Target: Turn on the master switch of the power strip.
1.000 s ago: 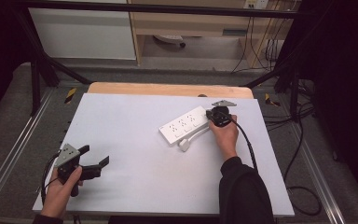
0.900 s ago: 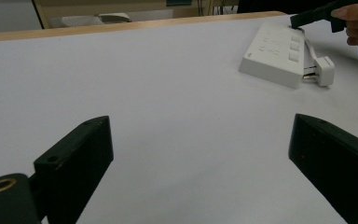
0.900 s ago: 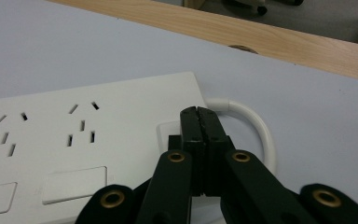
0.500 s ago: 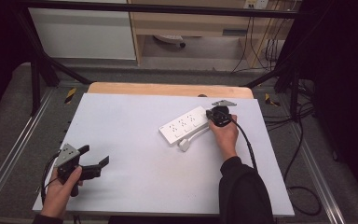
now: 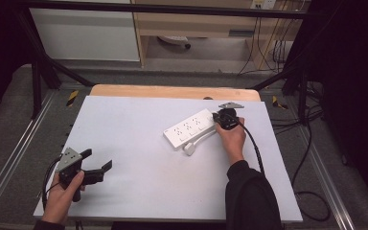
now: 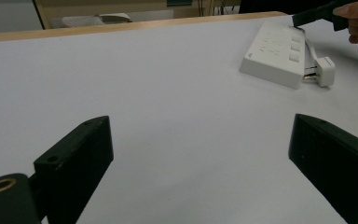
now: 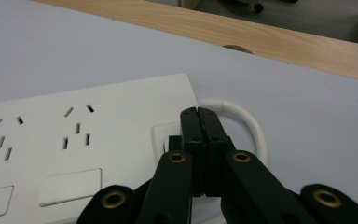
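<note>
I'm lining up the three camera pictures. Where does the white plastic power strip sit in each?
High view: white plastic power strip right of centre, by the right gripper.
Left gripper view: upper right, far off.
Right gripper view: lower left, under the shut jaws.
Shared landmark: its white cable.

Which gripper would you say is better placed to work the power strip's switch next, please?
The right gripper: its jaws are shut, tips over a switch on the power strip. The left gripper sits open, far off near the table's front corner.
</note>
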